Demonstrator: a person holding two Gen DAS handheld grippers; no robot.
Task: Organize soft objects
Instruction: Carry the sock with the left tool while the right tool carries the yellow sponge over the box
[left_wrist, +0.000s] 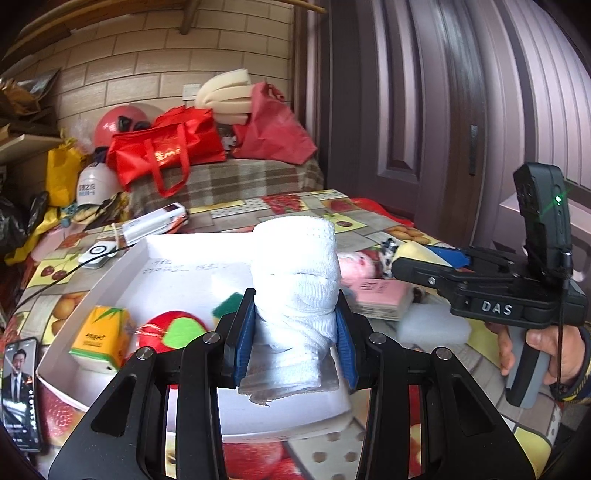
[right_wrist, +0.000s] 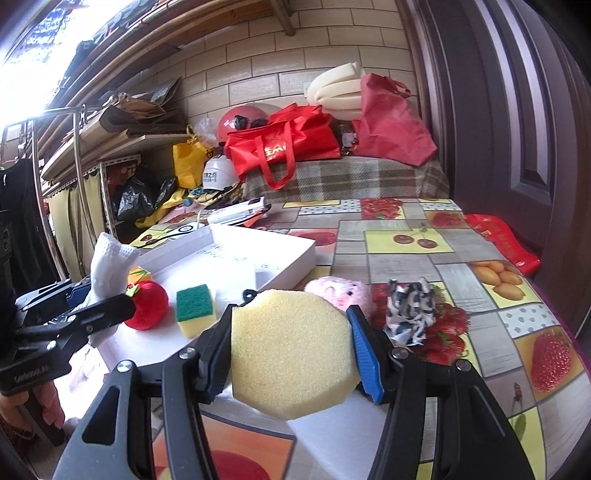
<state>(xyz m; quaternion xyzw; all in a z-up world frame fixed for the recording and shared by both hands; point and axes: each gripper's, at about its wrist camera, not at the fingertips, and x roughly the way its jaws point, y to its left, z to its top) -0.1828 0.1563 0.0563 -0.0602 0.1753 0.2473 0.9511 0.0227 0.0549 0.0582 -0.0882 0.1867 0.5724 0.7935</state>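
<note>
My left gripper (left_wrist: 295, 314) is shut on a white gauze cloth roll (left_wrist: 299, 273), held upright above the white box lid (left_wrist: 166, 266); it also shows in the right wrist view (right_wrist: 107, 269). My right gripper (right_wrist: 291, 339) is shut on a yellow hexagonal sponge (right_wrist: 291, 350), held just above the table. The lid holds a red plush apple (right_wrist: 147, 304), a green-yellow scrub sponge (right_wrist: 194, 310) and a small yellow carton (left_wrist: 101, 336). A pink plush toy (right_wrist: 340, 290) and a black-and-white patterned cloth (right_wrist: 408, 312) lie on the table beyond the sponge.
A fruit-print tablecloth (right_wrist: 443, 240) covers the table. A phone (left_wrist: 20, 391) lies at the left edge, a pink booklet (left_wrist: 380, 295) and a white foam block (left_wrist: 432, 325) to the right of the lid. Red bags (right_wrist: 284, 144) and helmets are piled at the back. A dark door (right_wrist: 517, 92) stands on the right.
</note>
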